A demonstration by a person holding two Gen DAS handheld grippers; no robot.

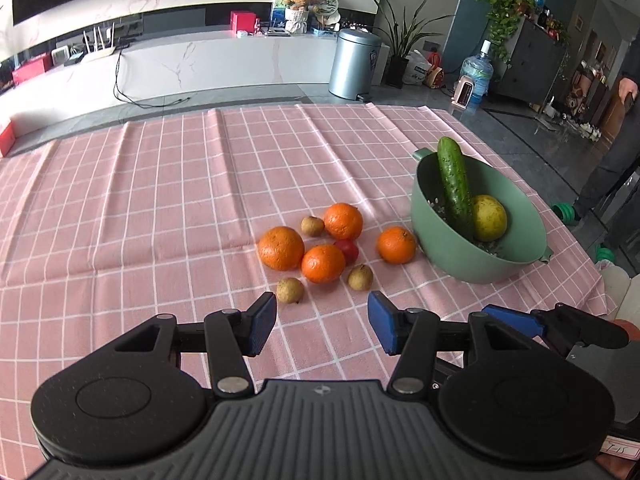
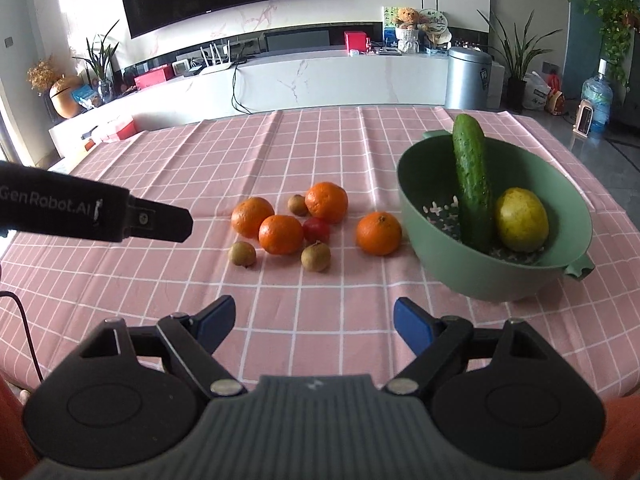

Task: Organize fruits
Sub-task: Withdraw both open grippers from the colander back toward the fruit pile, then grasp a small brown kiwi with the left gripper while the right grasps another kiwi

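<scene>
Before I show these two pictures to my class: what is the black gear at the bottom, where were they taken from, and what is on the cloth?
A person holds a two-finger gripper in each hand, each carrying a camera looking along its fingers. One picture is from the left gripper, one from the right gripper. Both are open and hold nothing. On the checked cloth lie four oranges, three small brown fruits and a red one. The green bowl holds a cucumber and a yellow fruit.

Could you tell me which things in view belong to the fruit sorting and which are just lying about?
Job:
- four oranges
- three small brown fruits
- red fruit
- green bowl
- cucumber and yellow fruit in the bowl

Lying about:
- checked tablecloth
- bin
- teddy bear
- water bottle
</scene>
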